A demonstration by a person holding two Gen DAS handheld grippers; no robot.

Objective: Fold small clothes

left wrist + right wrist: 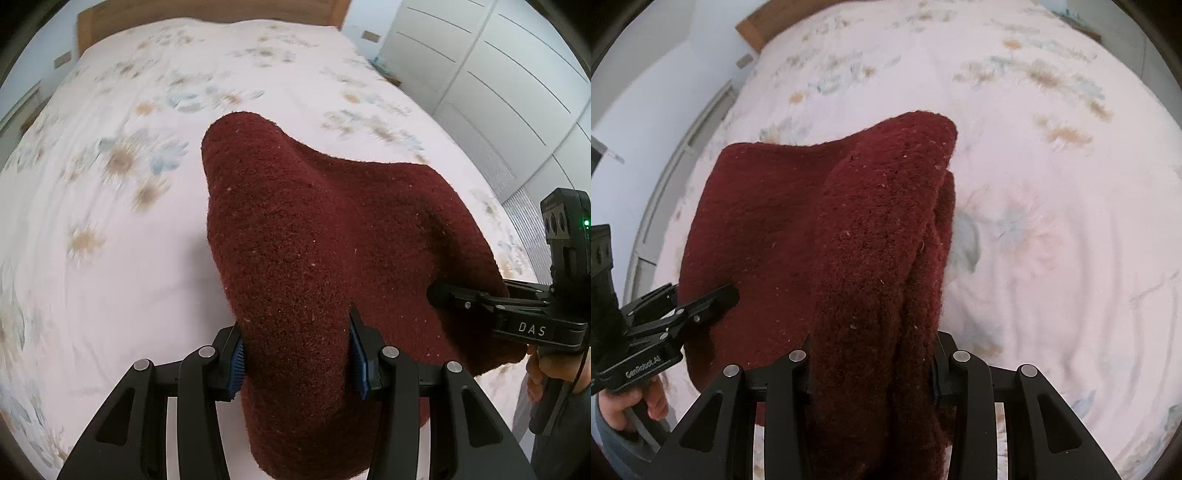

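Item: dark red knit garment (314, 236), lifted clear of the floral bed (110, 229), sagging between two grips.
Left hand-held gripper (295, 354): clenched on a bunched edge at 6 o'clock in its own view.
Right hand-held gripper (871, 363): clenched on the opposite bunched edge, layers doubled.
Handling: soft, thick, limp; appears light; fuzzy surface resists slipping; not fragile.
Hold points: judged best at corners or hems, so the panel hangs flat.

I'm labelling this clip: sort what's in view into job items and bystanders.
Job:
- dark red knitted garment, lifted off the bed
- left claw, shut on it
- right claw, shut on it

Bystanders:
- floral bedspread
- wooden headboard
- white wardrobe doors
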